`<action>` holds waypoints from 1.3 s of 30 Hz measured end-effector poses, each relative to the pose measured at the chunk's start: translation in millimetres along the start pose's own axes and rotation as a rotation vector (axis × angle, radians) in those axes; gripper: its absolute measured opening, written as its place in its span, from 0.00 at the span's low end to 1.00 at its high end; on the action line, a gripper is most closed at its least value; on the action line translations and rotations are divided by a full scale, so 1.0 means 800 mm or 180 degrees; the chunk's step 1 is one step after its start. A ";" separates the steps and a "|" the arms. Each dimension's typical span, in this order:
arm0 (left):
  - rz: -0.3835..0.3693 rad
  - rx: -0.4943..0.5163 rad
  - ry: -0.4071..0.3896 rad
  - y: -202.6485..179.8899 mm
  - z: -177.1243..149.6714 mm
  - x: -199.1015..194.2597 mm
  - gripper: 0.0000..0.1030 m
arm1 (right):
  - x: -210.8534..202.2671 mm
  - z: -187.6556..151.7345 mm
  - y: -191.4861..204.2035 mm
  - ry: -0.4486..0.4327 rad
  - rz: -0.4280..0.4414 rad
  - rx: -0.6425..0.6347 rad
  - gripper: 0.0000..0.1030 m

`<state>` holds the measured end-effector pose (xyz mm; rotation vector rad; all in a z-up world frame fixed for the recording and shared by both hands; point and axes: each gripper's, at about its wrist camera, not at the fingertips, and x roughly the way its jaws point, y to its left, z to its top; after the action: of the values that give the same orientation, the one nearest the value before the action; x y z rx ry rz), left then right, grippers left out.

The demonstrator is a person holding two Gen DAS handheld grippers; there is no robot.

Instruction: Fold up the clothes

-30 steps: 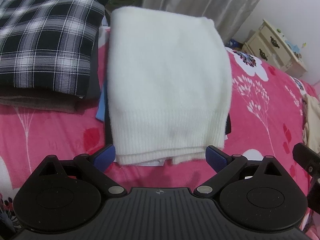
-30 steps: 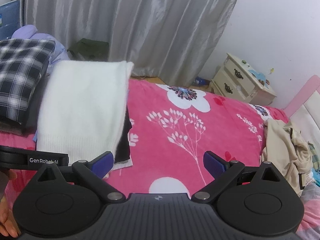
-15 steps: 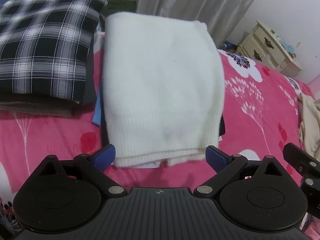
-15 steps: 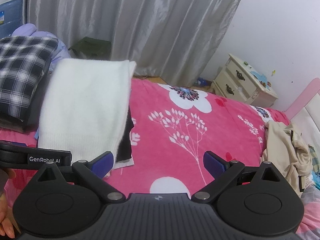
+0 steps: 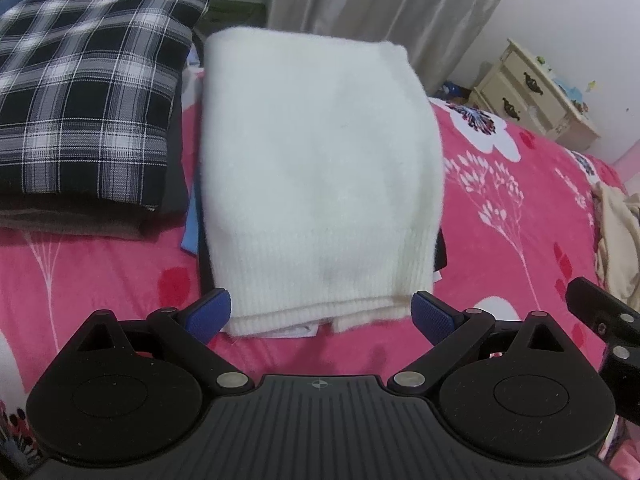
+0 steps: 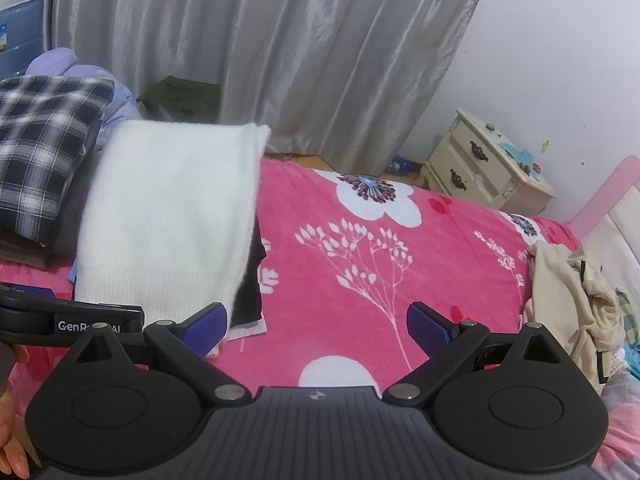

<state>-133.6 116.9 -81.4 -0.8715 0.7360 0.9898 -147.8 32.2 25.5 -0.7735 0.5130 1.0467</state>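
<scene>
Both views, bed with folded laundry. Compared with a second ago the white sweater (image 5: 316, 176) lies unchanged in shape, while the left gripper (image 5: 320, 314) has drawn back slightly from its ribbed hem — the stack now sits a little farther up the left wrist view. The fold on this piece looks finished, so the next garment is probably due. The left gripper is released, its blue pads spread on either side of the hem and gripping nothing. The right gripper (image 6: 316, 326) is likewise spread wide and empty, over bare pink bedspread (image 6: 400, 248).

The sweater is a neat rectangle, fluffy, edges squared, resting on darker folded pieces. It lies just beside the plaid stack (image 5: 88, 92). A rumpled beige garment (image 6: 568, 300) waits well apart, near the headboard — seemingly unfolded.
</scene>
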 end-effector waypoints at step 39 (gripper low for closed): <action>-0.0047 -0.0016 0.0101 0.000 0.004 0.005 0.95 | 0.002 0.000 0.002 0.0024 0.0005 -0.0042 0.96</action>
<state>-131.7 121.0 -83.0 -0.8977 0.7533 0.9670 -148.7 33.3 23.8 -0.7891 0.5136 1.0500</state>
